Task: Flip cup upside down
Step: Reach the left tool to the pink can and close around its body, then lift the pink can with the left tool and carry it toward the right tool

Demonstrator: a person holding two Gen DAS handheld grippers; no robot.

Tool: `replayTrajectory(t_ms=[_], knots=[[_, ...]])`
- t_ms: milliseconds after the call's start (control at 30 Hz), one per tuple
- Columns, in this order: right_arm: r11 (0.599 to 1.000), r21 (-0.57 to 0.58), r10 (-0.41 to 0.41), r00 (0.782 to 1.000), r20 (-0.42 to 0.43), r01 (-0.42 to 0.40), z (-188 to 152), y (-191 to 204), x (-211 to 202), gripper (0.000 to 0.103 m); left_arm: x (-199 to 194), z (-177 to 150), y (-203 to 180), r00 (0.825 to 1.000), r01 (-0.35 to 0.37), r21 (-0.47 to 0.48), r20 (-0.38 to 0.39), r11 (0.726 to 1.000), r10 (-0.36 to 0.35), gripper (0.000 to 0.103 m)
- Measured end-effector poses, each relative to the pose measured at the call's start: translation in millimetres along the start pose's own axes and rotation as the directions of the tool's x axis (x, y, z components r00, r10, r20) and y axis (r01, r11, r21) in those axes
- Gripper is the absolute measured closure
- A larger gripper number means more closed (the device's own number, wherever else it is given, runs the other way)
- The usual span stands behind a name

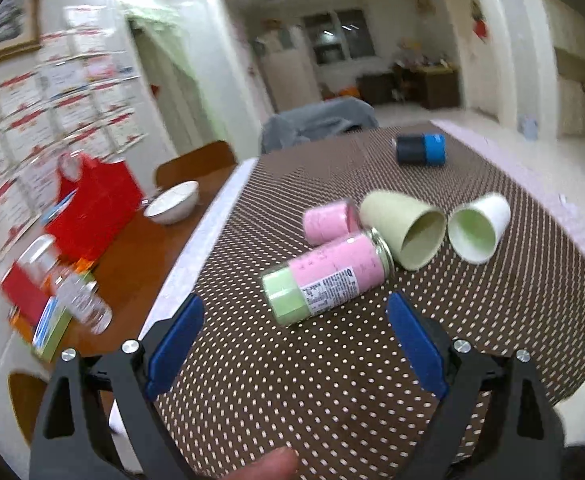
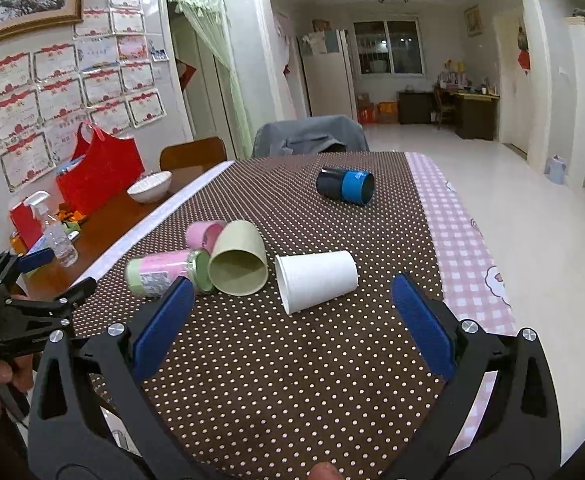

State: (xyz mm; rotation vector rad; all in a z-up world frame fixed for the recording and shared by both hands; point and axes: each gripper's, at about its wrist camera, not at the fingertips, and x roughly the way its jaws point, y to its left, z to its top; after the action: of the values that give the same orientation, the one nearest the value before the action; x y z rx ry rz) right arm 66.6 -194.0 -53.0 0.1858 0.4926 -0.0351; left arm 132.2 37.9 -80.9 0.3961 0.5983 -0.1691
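Observation:
Several cups lie on their sides on the brown dotted tablecloth (image 2: 252, 360). A white paper cup (image 2: 316, 280) lies just ahead of my open right gripper (image 2: 292, 296); it also shows in the left wrist view (image 1: 478, 226). A pale green cup (image 2: 238, 258) lies beside it, mouth toward me, also in the left wrist view (image 1: 406, 232). A pink and green jar (image 1: 328, 278) lies ahead of my open left gripper (image 1: 296, 310). A second pink jar (image 1: 330, 220) lies behind. A dark blue cup (image 2: 346, 186) lies farther back. Both grippers are empty.
A wooden table on the left holds a white bowl (image 2: 149, 187), a red bag (image 2: 100, 168) and a spray bottle (image 2: 54, 232). A pink checked cloth (image 2: 464, 248) runs along the right edge. A chair with a grey cover (image 2: 308, 136) stands behind the table.

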Motion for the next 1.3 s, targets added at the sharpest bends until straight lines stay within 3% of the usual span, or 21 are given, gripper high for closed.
replayTrajectory(t_ms=[200, 400, 667, 867, 933, 1000, 1100, 1300], knots=[[0.999, 0.013, -0.037, 0.998, -0.05, 0.037, -1, -7, 27, 0.006, 48, 11, -3, 0.995, 0.095, 0.175, -0.051, 0.98, -0.087, 0.012], [0.998, 0.029, -0.061, 0.993, -0.097, 0.064, -5, -14, 50, 0.006, 96, 19, -16, 0.98, 0.187, 0.365, -0.131, 0.912, -0.148, 0.012], [0.995, 0.053, -0.071, 0.987, -0.143, 0.079, -9, -22, 69, 0.006, 141, 23, -23, 0.941, 0.311, 0.485, -0.275, 0.817, -0.194, 0.012], [0.993, 0.076, -0.078, 0.984, -0.161, 0.091, -11, -28, 76, 0.006, 167, 19, -28, 0.893, 0.415, 0.517, -0.389, 0.749, -0.226, 0.012], [0.992, 0.081, -0.079, 0.983, -0.163, 0.093, -12, -30, 76, 0.006, 172, 17, -33, 0.885, 0.431, 0.525, -0.407, 0.734, -0.228, 0.012], [0.992, 0.086, -0.081, 0.983, -0.163, 0.096, -13, -32, 75, 0.006, 175, 17, -37, 0.879, 0.439, 0.526, -0.418, 0.728, -0.229, 0.012], [0.991, 0.098, -0.077, 0.983, -0.165, 0.094, -14, -35, 74, 0.006, 178, 18, -34, 0.867, 0.461, 0.504, -0.43, 0.73, -0.251, 0.022], [0.991, 0.108, -0.057, 0.986, -0.156, 0.074, -16, -35, 68, 0.006, 164, 6, -30, 0.88, 0.42, 0.506, -0.429, 0.753, -0.202, 0.026]])
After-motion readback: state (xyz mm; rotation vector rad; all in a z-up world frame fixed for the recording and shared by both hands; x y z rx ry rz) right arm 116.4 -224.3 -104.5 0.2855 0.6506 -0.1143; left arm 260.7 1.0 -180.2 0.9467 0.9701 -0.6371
